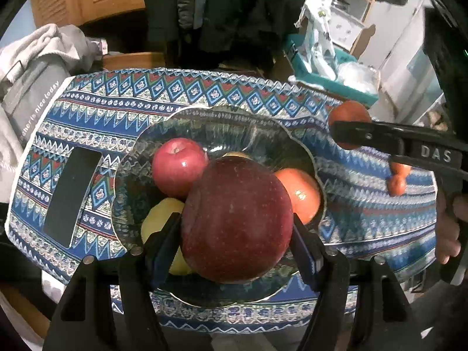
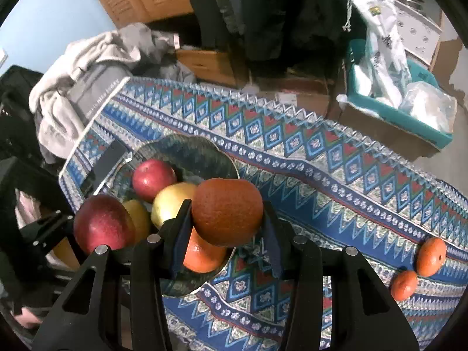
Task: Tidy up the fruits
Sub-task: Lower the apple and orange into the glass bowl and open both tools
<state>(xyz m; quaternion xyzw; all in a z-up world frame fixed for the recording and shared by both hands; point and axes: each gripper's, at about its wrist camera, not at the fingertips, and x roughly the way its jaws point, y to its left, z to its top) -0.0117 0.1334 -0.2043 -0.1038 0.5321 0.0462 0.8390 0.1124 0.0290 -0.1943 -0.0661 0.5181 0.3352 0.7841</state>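
Left gripper (image 1: pixel 237 234) clamps dark apple (image 1: pixel 237 219) over bowl (image 1: pixel 222 122); right gripper (image 2: pixel 228 225) ("DAS" on arm) holds orange (image 2: pixel 228 210).

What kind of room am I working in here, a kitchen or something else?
Likely a lived-in home room used for storage, not clearly a kitchen. A table with a patterned tablecloth holds the fruit bowl; beside it lie a heap of grey clothes, cardboard boxes and dark hanging garments.
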